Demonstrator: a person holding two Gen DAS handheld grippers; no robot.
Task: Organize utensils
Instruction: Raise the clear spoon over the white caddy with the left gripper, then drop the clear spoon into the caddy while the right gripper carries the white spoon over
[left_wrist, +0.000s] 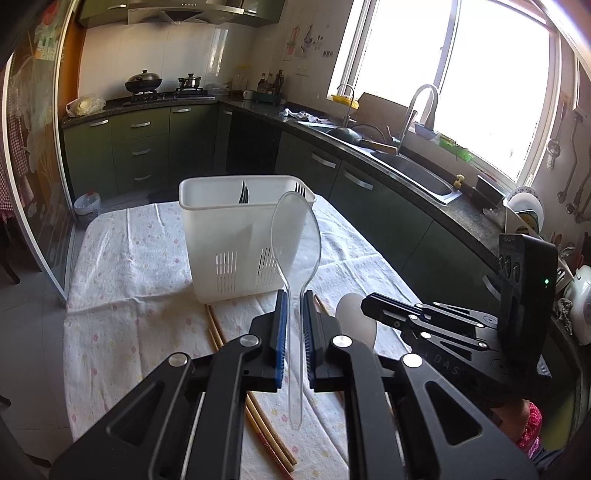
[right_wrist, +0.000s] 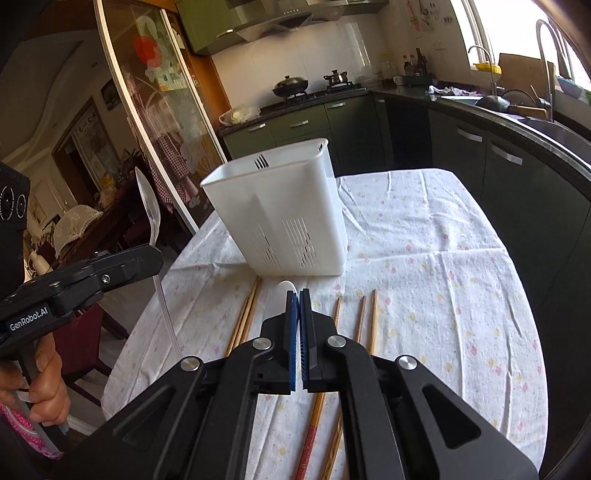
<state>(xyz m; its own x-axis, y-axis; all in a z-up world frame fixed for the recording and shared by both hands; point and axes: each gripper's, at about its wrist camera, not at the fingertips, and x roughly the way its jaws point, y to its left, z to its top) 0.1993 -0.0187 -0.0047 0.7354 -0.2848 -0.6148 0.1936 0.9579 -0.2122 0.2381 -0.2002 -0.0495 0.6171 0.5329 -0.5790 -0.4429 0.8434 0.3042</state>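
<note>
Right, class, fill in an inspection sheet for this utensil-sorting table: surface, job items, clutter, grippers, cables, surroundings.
Surface: table under a white floral tablecloth, wrinkled.
Job's things: white utensil caddy, upright, with black forks inside; wooden chopsticks loose on the cloth in front of it; white spoon by the right gripper's tips.
Clutter: nothing seen on the table.
Grippers: left gripper shut on a clear plastic spoon, bowl end up; right gripper shut, and whether it is pinching the white spoon is unclear.
Cables: nothing seen.
Surroundings: kitchen counter with sink, covered wok on the stove, bright window.
</note>
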